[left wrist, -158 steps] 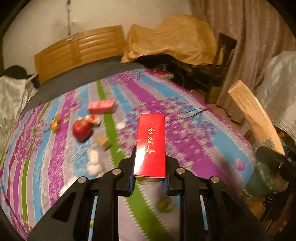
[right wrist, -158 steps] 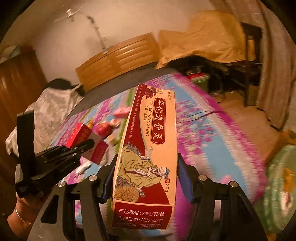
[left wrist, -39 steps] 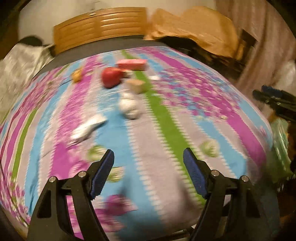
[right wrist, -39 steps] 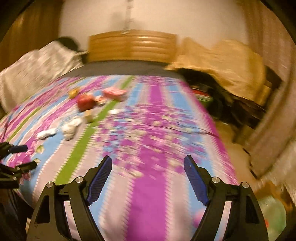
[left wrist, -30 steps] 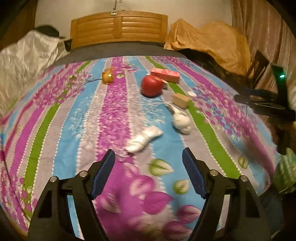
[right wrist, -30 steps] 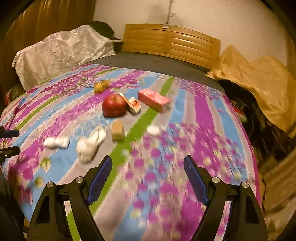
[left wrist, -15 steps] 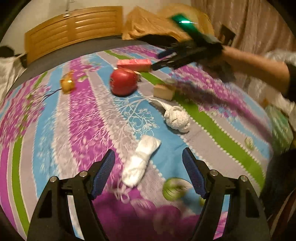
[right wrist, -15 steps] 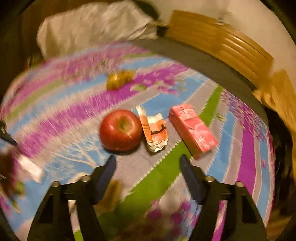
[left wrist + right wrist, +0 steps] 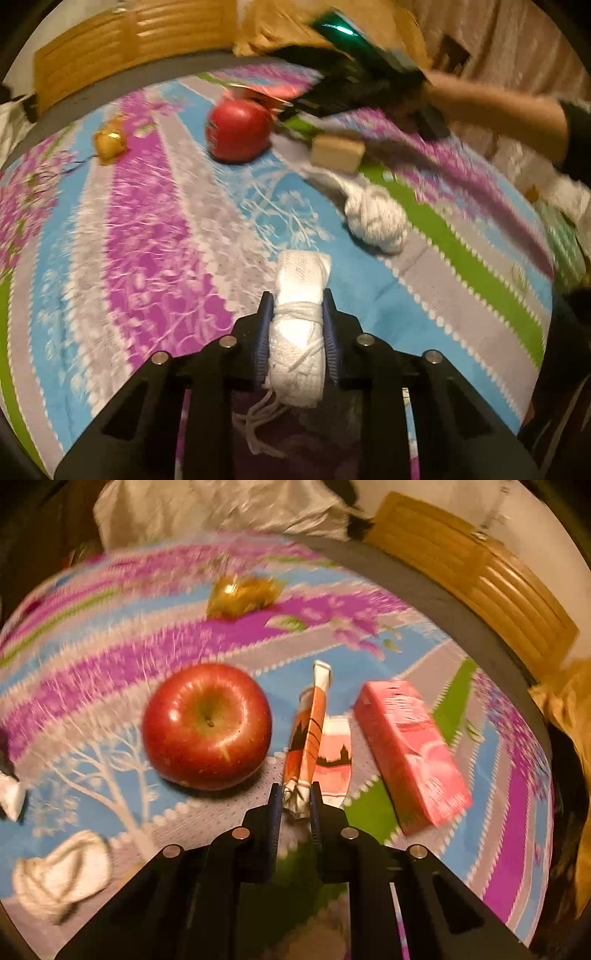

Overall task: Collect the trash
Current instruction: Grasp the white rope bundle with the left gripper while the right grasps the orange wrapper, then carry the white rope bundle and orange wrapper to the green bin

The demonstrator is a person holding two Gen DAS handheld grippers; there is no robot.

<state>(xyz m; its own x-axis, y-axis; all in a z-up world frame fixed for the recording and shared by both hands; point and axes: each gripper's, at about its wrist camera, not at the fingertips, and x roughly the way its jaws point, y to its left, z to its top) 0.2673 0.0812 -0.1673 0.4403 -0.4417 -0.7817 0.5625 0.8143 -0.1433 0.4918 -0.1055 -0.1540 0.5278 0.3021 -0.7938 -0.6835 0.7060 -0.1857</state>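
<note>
Two grippers: left gripper [image 9: 297,325] just clamped on one white roll [image 9: 300,317], right gripper [image 9: 294,805] on one orange wrapper [image 9: 308,738]; both lengthwise, pointing far.

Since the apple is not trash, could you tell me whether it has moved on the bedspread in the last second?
No. The apple sits just left of the orange wrapper and the pink box, as before. Only the cameras came closer.

Both my wrist cameras look steeply down along my tongs, close over the bed [image 9: 155,206]. They share the red apple [image 9: 238,133] [image 9: 207,725]: left view from nearer the foot, right beside it.
</note>
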